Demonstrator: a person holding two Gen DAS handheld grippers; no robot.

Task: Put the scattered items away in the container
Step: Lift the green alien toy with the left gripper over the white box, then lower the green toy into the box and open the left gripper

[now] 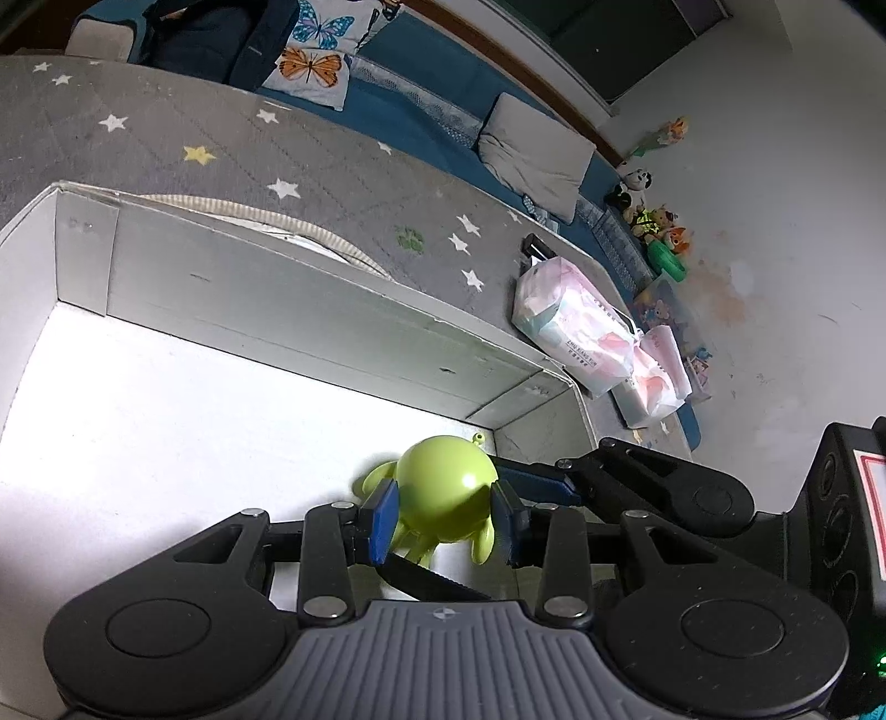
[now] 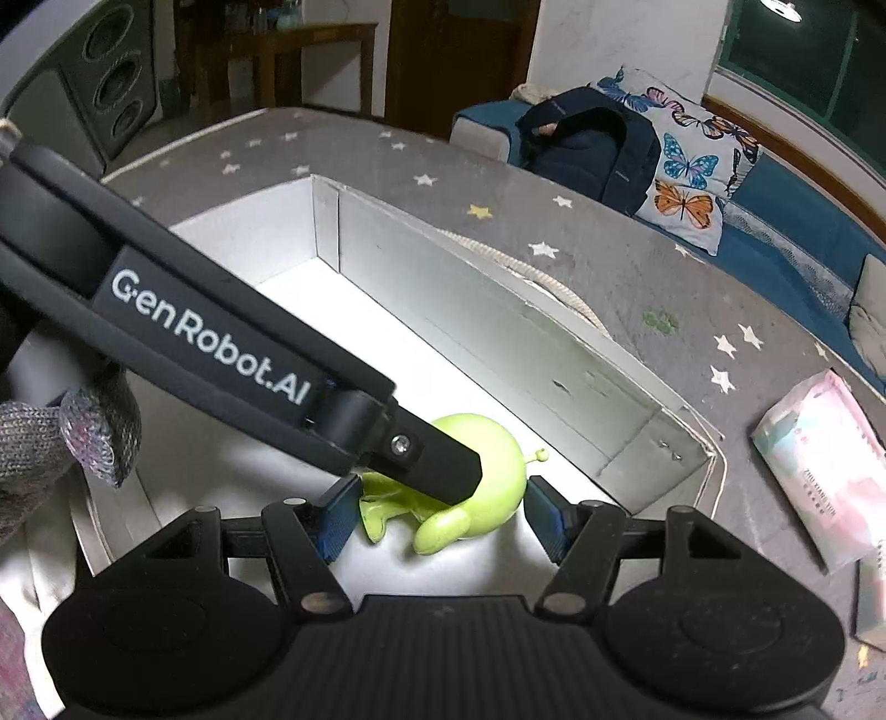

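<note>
lying in box [image 1: 310, 310] | green toy [image 1: 446, 493] between both tongs | left tongs [image 1: 446, 518] gripping it | right tongs [image 2: 443, 518] released

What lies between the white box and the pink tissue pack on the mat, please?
Only bare grey star-printed mat lies between the white box and the pink tissue pack; the right wrist view shows it clearly.

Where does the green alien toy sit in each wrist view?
Left wrist: green alien toy low centre, between the left tool pads, inside the white box.
Right wrist: toy low centre, partly behind the left tool's black finger.
Shared landmark: butterfly pillow.
</note>
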